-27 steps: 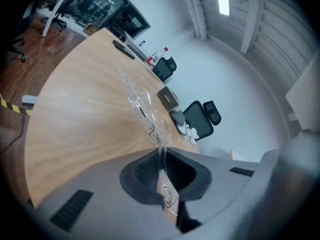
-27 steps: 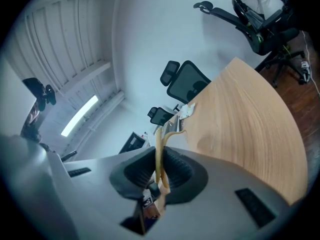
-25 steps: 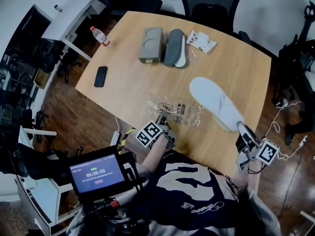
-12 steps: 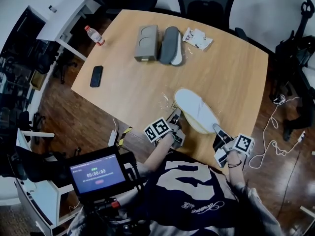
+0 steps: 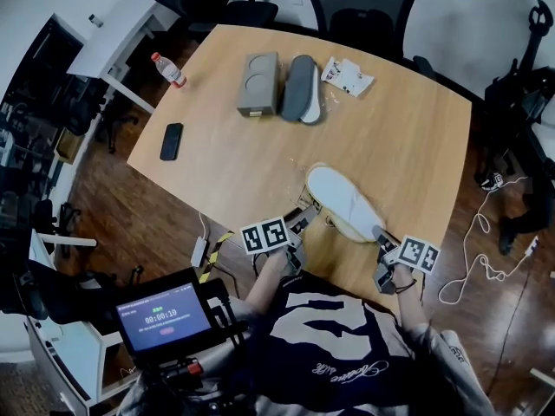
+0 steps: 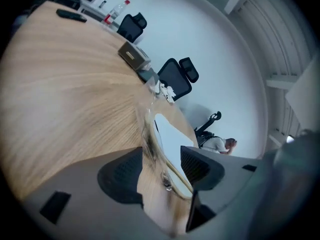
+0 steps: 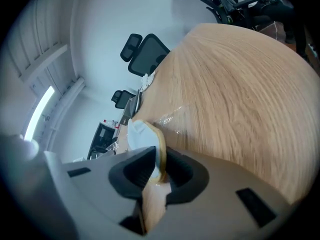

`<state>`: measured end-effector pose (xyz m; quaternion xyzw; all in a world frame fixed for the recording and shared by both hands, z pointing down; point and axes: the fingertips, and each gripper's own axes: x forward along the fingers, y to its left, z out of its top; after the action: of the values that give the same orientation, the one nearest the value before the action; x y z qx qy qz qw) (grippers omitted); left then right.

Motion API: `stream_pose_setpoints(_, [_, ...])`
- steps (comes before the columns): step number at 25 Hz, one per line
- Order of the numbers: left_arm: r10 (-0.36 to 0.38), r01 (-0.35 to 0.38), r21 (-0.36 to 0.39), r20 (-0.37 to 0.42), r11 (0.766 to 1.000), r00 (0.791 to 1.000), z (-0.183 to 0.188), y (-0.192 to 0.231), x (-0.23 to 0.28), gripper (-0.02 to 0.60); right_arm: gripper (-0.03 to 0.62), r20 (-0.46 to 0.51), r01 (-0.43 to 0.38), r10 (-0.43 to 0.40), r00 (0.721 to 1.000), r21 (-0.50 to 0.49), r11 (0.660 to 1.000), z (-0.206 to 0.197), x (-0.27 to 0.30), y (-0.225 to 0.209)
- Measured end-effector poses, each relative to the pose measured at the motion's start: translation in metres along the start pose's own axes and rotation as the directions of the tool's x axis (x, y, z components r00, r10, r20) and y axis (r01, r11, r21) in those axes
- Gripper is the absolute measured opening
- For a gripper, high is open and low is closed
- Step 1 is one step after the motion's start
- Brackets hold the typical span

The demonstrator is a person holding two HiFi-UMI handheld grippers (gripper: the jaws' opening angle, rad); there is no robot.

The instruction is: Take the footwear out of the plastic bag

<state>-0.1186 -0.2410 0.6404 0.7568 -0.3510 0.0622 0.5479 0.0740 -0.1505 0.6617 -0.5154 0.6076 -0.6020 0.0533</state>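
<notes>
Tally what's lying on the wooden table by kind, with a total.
Slippers: 2, the white slipper and the grey slipper
Plastic bags: 2, the clear bag and the crumpled bag
Boxes: 1, the grey box
Phones: 1, the black phone
Total: 6

White slipper point(image 5: 345, 201) w/ tan edge lies by crumpled clear plastic bag point(image 7: 170, 116).

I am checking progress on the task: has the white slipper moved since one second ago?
Yes. Measured against the grey box, the white slipper has shifted left in the head view and toward the table's near edge.
</notes>
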Motion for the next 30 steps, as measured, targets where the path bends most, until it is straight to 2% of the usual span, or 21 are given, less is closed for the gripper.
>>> stream_pose_setpoints(2, [0.000,0.000,0.017,0.022,1.000,1.000,0.002,-0.004,-0.014,0.229,0.056,0.005,0.003,-0.003,1.000,-0.015,1.000,0.000,-0.001,-0.002])
stream_pose_setpoints(4, [-0.068,0.070,-0.019,0.098,0.997,0.993,0.008,-0.020,-0.028,0.227,0.061,0.015,-0.006,0.007,1.000,-0.057,0.998,0.000,-0.006,0.001])
stream_pose_setpoints(7, [-0.146,0.163,-0.047,0.250,0.985,0.957,0.028,-0.044,-0.047,0.227,0.072,0.045,0.035,-0.027,0.999,-0.179,0.983,0.007,-0.012,0.008])
stream_pose_setpoints(9, [-0.176,0.186,-0.007,0.286,0.983,0.942,0.034,-0.058,-0.056,0.227,0.094,0.094,0.119,-0.096,0.991,-0.279,0.953,0.015,-0.018,0.008])
stream_pose_setpoints(12, [-0.205,0.197,0.058,0.297,0.979,0.932,0.030,-0.078,-0.066,0.225,0.123,0.197,0.268,-0.202,0.959,-0.414,0.870,0.029,-0.035,0.006])
stream_pose_setpoints(14, [-0.206,0.192,0.073,0.307,0.979,0.929,0.022,-0.085,-0.072,0.225,0.168,0.225,0.291,-0.207,0.952,-0.464,0.836,0.033,-0.043,0.012])
stream_pose_setpoints(18, [-0.198,0.183,0.074,0.333,0.980,0.922,-0.002,-0.097,-0.086,0.225,0.207,0.228,0.249,-0.150,0.962,-0.508,0.825,0.034,-0.055,0.026])
stream_pose_setpoints(21, [-0.190,0.176,0.071,0.353,0.982,0.916,-0.025,-0.102,-0.098,0.225,0.207,0.187,0.169,-0.077,0.979,-0.542,0.823,0.028,-0.063,0.038])
stream_pose_setpoints(24, [-0.177,0.148,0.106,0.374,0.983,0.910,-0.046,-0.105,-0.112,0.225,0.198,0.156,0.085,0.008,0.988,-0.575,0.814,0.019,-0.067,0.058])
stream_pose_setpoints(30, [-0.191,0.107,0.213,0.425,0.971,0.885,-0.057,-0.119,-0.141,0.225,0.061,0.137,-0.024,0.154,0.978,-0.664,0.748,-0.006,-0.066,0.106])
